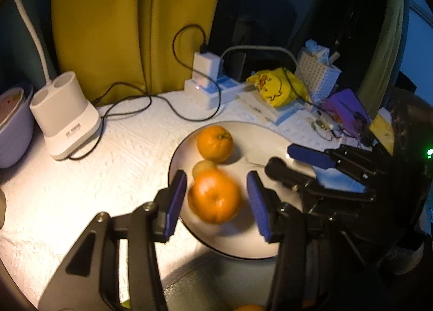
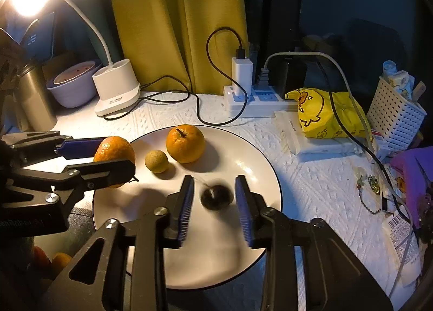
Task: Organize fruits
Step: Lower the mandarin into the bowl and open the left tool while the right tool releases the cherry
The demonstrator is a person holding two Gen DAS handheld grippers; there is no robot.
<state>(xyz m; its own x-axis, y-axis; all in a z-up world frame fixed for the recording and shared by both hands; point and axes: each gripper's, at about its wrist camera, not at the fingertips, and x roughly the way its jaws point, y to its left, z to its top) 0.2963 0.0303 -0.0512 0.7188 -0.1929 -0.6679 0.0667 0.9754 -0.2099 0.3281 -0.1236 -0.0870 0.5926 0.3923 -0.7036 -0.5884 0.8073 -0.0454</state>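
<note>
A white plate (image 2: 257, 154) lies on the white cloth. On it are an orange (image 2: 185, 143), a small yellow-green fruit (image 2: 156, 161) and a blurred dark round fruit (image 2: 216, 197). My left gripper (image 1: 216, 197) is open around a second, blurred orange (image 1: 214, 196) over the plate's left part; gaps show on both sides. In the right wrist view this orange (image 2: 115, 150) sits between the left fingers (image 2: 81, 146). My right gripper (image 2: 215, 206) is open with the dark fruit between its pads, not touching. The right gripper also shows in the left wrist view (image 1: 300, 159).
A white lamp base (image 2: 117, 87), a lilac bowl (image 2: 73, 89) and a metal cup (image 2: 35, 100) stand back left. A power strip (image 2: 257, 100) with cables, a yellow duck bag (image 2: 322, 113), a white basket (image 2: 397, 116) and purple clutter (image 2: 411, 175) lie right. Oranges (image 2: 61, 261) show below the left gripper.
</note>
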